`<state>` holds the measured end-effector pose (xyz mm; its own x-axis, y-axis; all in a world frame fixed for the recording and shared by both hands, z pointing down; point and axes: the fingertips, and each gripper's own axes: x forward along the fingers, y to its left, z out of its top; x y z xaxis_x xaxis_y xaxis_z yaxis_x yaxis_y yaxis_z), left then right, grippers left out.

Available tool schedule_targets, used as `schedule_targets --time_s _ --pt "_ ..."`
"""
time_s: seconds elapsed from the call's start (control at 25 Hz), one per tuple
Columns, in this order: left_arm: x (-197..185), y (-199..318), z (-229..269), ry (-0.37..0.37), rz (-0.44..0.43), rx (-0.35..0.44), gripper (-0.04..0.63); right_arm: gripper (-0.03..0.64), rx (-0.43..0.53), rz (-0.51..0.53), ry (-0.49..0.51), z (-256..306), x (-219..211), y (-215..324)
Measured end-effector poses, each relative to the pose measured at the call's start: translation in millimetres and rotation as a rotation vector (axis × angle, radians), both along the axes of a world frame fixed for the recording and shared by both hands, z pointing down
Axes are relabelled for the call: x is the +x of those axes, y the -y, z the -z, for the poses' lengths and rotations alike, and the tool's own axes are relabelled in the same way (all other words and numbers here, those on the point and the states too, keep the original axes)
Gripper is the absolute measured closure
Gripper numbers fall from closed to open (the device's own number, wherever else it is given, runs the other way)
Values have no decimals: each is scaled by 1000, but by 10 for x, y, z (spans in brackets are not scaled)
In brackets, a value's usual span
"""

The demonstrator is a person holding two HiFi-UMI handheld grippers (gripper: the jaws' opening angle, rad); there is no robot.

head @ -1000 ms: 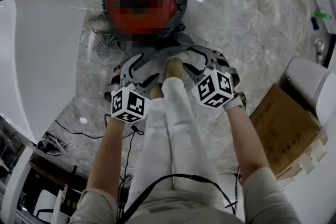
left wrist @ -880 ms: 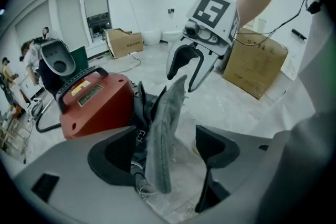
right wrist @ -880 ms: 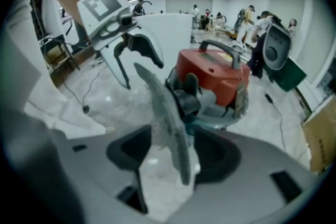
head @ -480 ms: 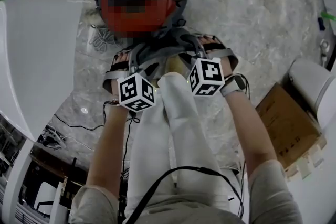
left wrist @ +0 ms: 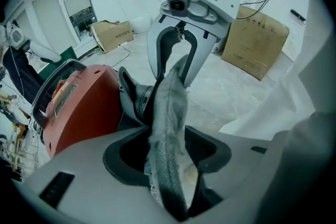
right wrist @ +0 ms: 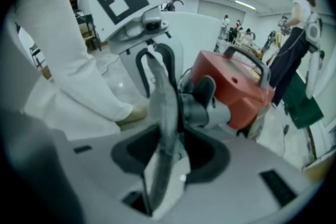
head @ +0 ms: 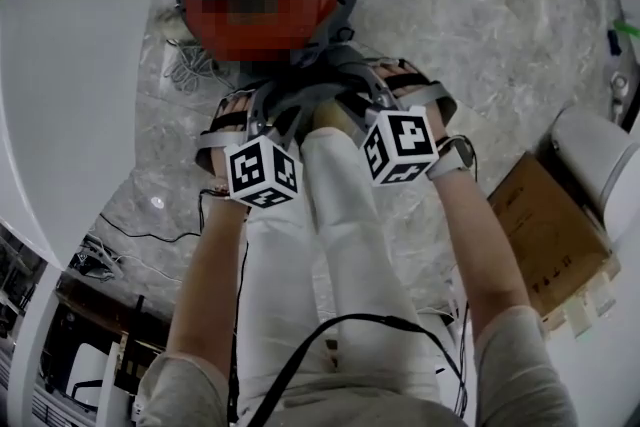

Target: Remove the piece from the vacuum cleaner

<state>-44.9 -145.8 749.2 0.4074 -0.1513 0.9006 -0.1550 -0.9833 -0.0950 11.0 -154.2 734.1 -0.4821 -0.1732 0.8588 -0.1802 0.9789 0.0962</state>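
Note:
A red vacuum cleaner [head: 300,20] stands on the marble floor ahead of my feet. A grey curved piece [head: 310,100] arcs from its grey front socket [right wrist: 210,107]. My left gripper [head: 252,118] holds the piece's left end and my right gripper [head: 388,93] its right end. In the left gripper view the dusty grey piece [left wrist: 168,128] runs between my jaws [left wrist: 168,162] up to the other gripper [left wrist: 176,55]. The right gripper view shows the same piece [right wrist: 164,128] inside its jaws [right wrist: 167,162]. Both pairs of jaws have just been closing onto it.
A large white surface [head: 60,95] fills the left. A cardboard box [head: 545,235] lies on the right, beside white furniture [head: 590,150]. Loose cables [head: 190,65] lie by the vacuum's left side. My white trouser legs [head: 320,245] stand between the grippers. People [right wrist: 294,44] stand in the far background.
Both grippers have sunk and moved toward the vacuum, rolled inward, and their jaws have narrowed onto the grey curved piece. The vacuum now sits higher in the head view.

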Motion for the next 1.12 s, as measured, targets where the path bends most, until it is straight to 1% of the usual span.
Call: schedule_targets --time_s 0.08,0.16,0.28,0.32,0.4,0.56,0.64,0.68,0.76,0.84,0.96,1.04,1.12 --pt "-11 25 11 -8 15 3 405 462 2 -16 1 4 -2 -23" --pt "-16 29 16 -11 5 -8 454 479 -6 -39 -6 4 9 -52" --pt "-47 -20 22 7 -24 -42 506 547 -5 -32 -31 -14 -6 -124" --pt "-54 -30 33 13 -26 -52 517 549 -8 -47 -28 -17 -6 -134" --pt "-51 -26 66 19 -21 -71 536 552 -41 -108 4 -24 5 -127" --pt "-42 -22 144 16 -30 -89 552 557 -149 -229 94 -61 10 -125" --pt "-51 -8 167 5 -15 -99 553 562 -168 -245 108 -45 4 -116" --pt "-58 0 164 -3 7 -110 554 568 -160 -231 89 -22 3 -117" --pt "-86 10 118 -21 63 -145 554 575 -129 -179 22 28 -6 -126" --pt "-126 -7 33 -19 100 -179 558 580 -106 -135 -44 73 -34 -133" --pt "-159 -64 -79 5 117 -211 560 581 -66 -65 -136 130 -82 -156" --pt "-161 -80 -133 6 136 -242 560 581 -30 -10 -193 144 -100 -160" --pt "-163 -77 -149 7 146 -267 560 581 -22 3 -212 138 -105 -159"
